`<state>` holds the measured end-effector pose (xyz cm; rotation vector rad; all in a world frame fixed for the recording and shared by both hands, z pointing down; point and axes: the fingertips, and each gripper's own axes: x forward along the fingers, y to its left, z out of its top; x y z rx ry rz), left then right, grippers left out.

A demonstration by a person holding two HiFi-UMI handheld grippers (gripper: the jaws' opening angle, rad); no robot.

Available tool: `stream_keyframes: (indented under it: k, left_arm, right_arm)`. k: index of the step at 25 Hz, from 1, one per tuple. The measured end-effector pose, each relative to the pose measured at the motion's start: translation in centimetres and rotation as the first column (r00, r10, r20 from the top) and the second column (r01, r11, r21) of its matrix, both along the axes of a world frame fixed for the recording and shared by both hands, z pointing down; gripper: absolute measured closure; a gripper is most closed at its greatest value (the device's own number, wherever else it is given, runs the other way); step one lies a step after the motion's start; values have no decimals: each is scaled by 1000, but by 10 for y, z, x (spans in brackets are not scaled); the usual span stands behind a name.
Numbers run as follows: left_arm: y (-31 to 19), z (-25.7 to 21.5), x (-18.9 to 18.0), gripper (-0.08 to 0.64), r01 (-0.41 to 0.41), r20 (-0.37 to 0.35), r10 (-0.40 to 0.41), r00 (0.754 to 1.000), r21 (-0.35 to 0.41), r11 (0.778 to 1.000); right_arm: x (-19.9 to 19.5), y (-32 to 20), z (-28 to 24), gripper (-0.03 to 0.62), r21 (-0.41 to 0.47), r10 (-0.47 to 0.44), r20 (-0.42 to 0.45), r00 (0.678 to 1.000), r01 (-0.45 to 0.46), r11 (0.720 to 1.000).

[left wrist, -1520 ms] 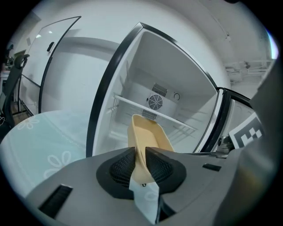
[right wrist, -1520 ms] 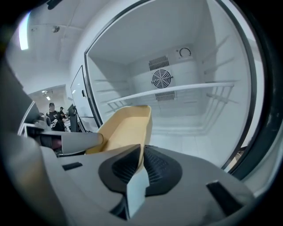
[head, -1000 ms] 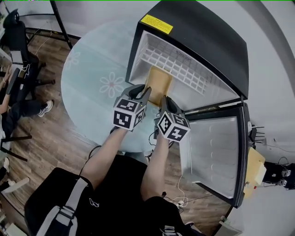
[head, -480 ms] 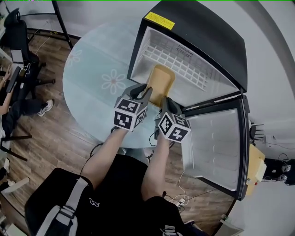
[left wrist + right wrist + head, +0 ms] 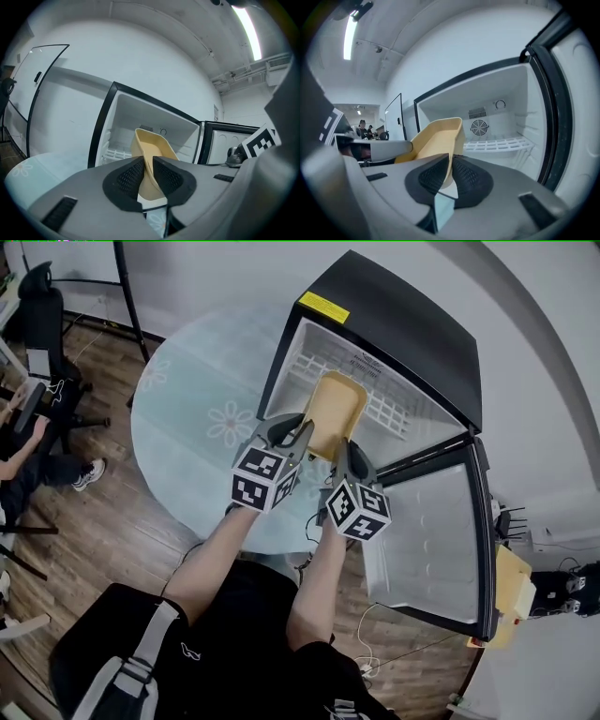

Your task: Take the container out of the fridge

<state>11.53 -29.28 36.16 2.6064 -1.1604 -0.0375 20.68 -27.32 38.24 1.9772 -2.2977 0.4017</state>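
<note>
A tan, open-topped container [image 5: 334, 411] hangs tilted in front of the open black fridge [image 5: 403, 324], its far end still at the mouth of the white interior. My left gripper [image 5: 299, 430] is shut on the container's near left rim, and my right gripper [image 5: 341, 452] is shut on its near right rim. In the left gripper view the container's wall [image 5: 152, 150] runs up between the black pads [image 5: 129, 174]. In the right gripper view the rim [image 5: 436, 138] is pinched between the pads [image 5: 466, 176], with the wire shelf [image 5: 497, 144] behind it.
The fridge stands on a round glass table [image 5: 187, 427]. Its door [image 5: 427, 540] swings open to the right, close beside my right gripper. A person sits at the far left [image 5: 28, 456]. A tan box [image 5: 513, 589] lies right of the door.
Both grippers have risen and drawn back a little, and the container has tipped up and come partly out of the fridge interior.
</note>
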Motion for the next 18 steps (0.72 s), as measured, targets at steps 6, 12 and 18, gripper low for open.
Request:
stream_keyframes:
  k: [6,12,18]
  left_arm:
    - [-2,-30,-8,514,17,-24,-15,1000,85,996]
    - [-1,-43,-10,523,36,-49,-31,998,109,993]
    - [-2,-36,-10,526,36,-48,-32,998,93,995]
  right_arm:
    - [-6,-2,-39,563,120,-13,-44,999,18,993]
    - [-8,0,-54,563,154,-22,-61,998,31,988]
    - [-8,1,-48,561,144,-20,-62,998,29,989]
